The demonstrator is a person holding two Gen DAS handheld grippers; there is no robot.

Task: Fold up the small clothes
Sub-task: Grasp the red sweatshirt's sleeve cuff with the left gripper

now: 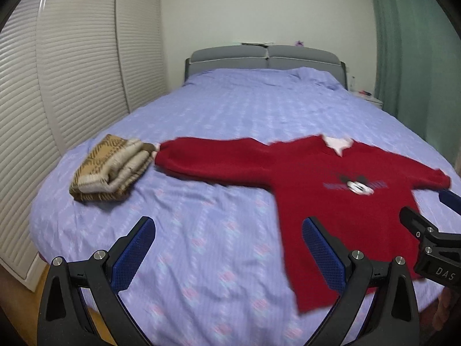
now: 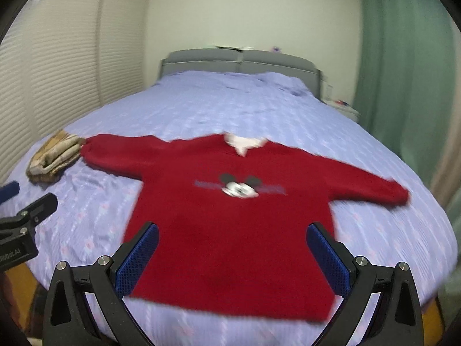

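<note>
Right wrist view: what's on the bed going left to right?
Left gripper at the frame edge → folded tan garment → red sweater, left cuff touching the tan garment, spread flat face up → bare purple bedsheet → green curtain beyond the bed.

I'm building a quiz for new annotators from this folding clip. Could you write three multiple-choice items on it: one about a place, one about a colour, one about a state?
1. Where does the folded brown-and-cream garment lie?
A. at the tip of the red sweater's sleeve
B. on the headboard
C. on the floor

2. What colour is the bedspread?
A. green
B. lavender
C. white

3. How is the red sweater lying?
A. folded in half
B. rolled up
C. spread flat, sleeves out

Answers:
1. A: it sits on the bed at the cuff of one sleeve.
2. B: pale purple with a small pattern.
3. C: both sleeves extend sideways, and the left gripper and right gripper are open, holding nothing.
</note>
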